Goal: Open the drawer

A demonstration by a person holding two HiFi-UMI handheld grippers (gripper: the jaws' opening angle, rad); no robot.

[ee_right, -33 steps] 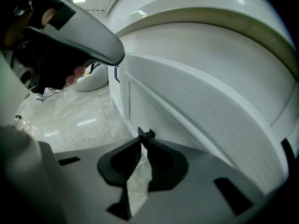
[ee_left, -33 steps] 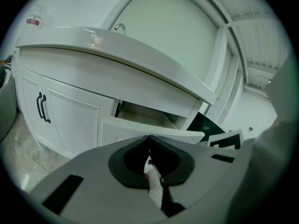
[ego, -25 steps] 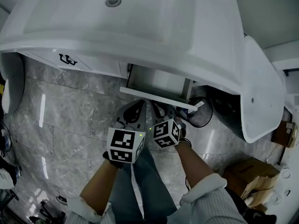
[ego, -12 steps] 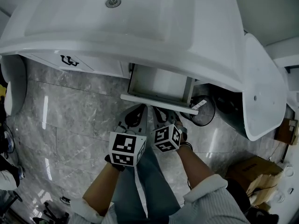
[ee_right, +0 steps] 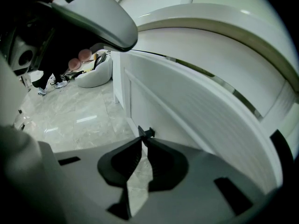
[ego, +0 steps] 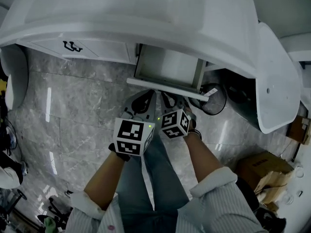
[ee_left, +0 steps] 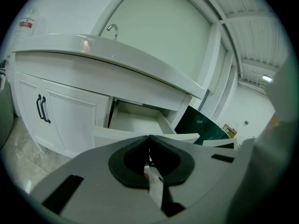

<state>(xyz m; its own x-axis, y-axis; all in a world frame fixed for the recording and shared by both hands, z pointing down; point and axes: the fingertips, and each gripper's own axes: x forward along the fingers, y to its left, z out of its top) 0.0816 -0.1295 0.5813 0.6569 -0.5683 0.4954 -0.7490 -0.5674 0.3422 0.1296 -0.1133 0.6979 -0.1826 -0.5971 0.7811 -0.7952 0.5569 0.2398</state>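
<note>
Where the head view looks steeply down, a white vanity (ego: 146, 13) stands on a floor (ego: 77, 106) of grey veined stone tiles. Its drawer (ego: 167, 67) is pulled partly out from under the basin, to the right of a cabinet door with a black pull (ego: 72, 46). The left gripper (ego: 147, 96) and right gripper (ego: 167, 96) sit side by side just before the drawer's front edge. A dark wire bin (ego: 216, 98) and a cardboard box (ego: 260, 171) lie to the right. Seen from the left gripper view, the left gripper (ee_left: 148, 138) is clenched, tips meeting with nothing gripped. Beyond it is the drawer's pale, open interior (ee_left: 135, 122) below the counter edge (ee_left: 117, 55), with a tap (ee_left: 112, 30) above and a dark green panel (ee_left: 201, 125) at right. Seen from the right gripper view, the right gripper (ee_right: 141, 141) pinches the drawer's small black handle (ee_right: 146, 133) between its tips. Its jaws are beginning to open. The drawer's white panelled front (ee_right: 196, 120) fills the right of that view, and glossy floor tiles (ee_right: 70, 111) reflect the ceiling lights at left.
</note>
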